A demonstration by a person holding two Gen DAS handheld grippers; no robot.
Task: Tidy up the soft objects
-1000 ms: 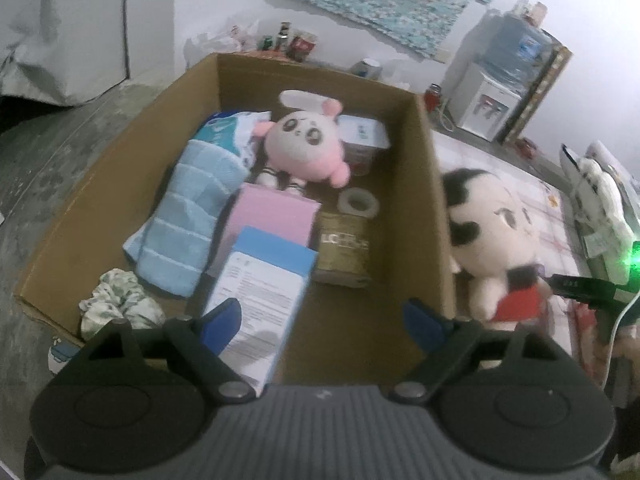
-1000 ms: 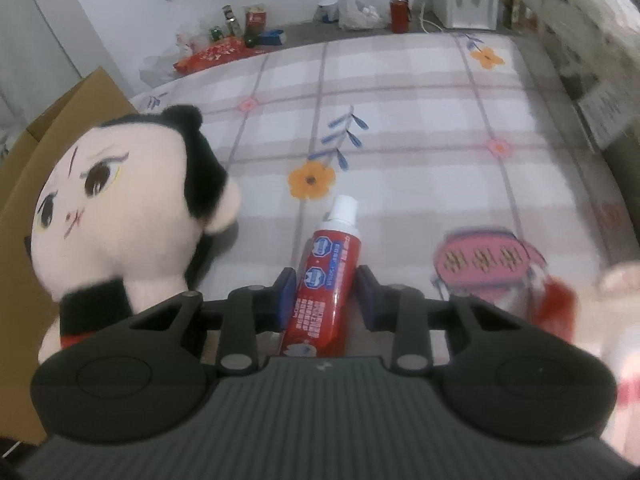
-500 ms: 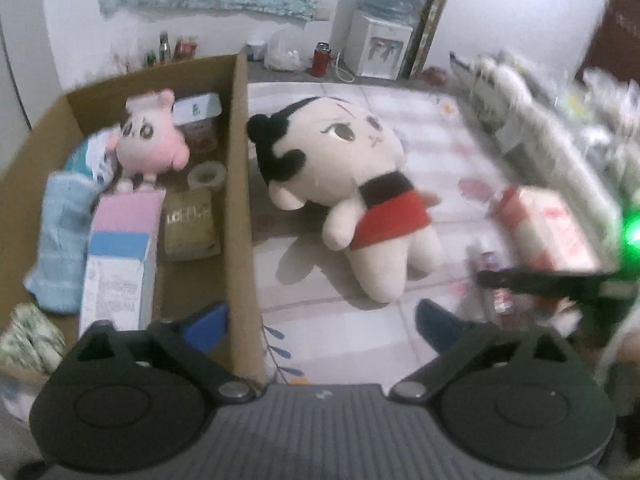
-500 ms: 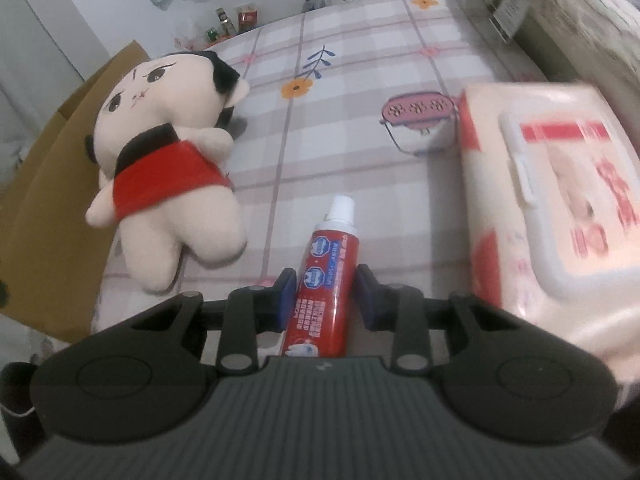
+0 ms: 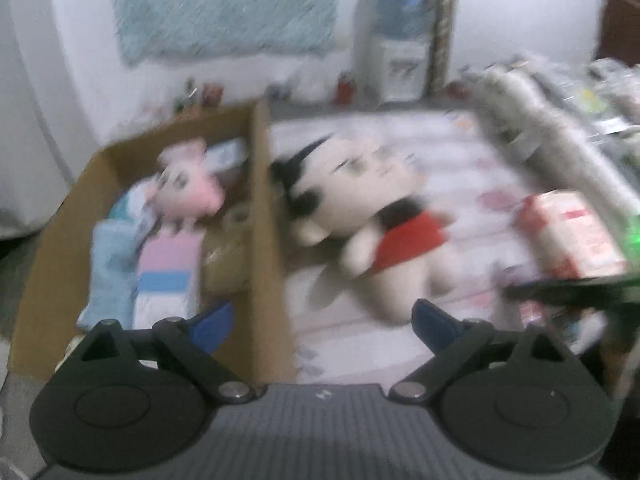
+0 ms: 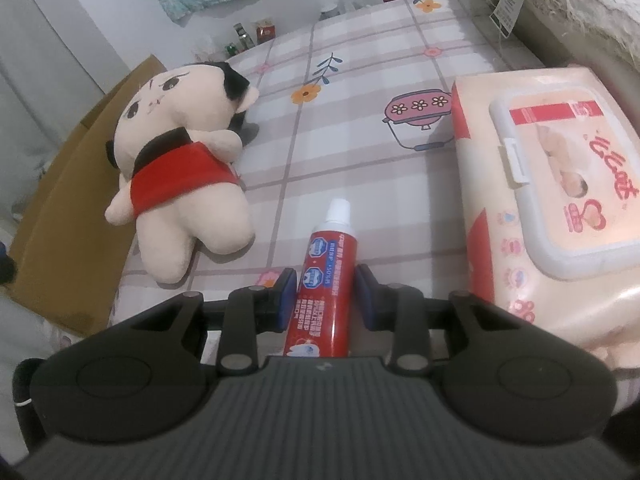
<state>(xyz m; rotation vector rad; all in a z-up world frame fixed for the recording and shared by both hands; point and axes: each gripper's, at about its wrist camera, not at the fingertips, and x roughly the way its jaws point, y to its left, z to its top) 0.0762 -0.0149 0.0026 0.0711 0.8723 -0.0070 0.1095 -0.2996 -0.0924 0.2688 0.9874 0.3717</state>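
A cream doll with black hair and a red top [image 6: 180, 168] lies on the checked mat, beside the cardboard box [image 5: 264, 240]; it also shows in the blurred left wrist view [image 5: 372, 216]. My right gripper [image 6: 326, 296] is shut on a red toothpaste tube [image 6: 326, 272], above the mat just right of the doll's legs. My left gripper [image 5: 322, 320] is open and empty, above the box's right wall. The box holds a pink plush [image 5: 188, 192], a blue towel [image 5: 110, 264] and a pink-and-blue pack [image 5: 168, 276].
A large pink wet-wipes pack [image 6: 548, 200] lies on the mat at the right of the tube. The checked mat [image 6: 360, 80] stretches back to a wall with bottles and a water dispenser [image 5: 400, 48]. A fringed blanket [image 6: 568, 4] borders the right side.
My left gripper has swung right from over the box to its right wall, bringing the doll into view. My right gripper has pulled back with the tube; the wipes pack came into view.
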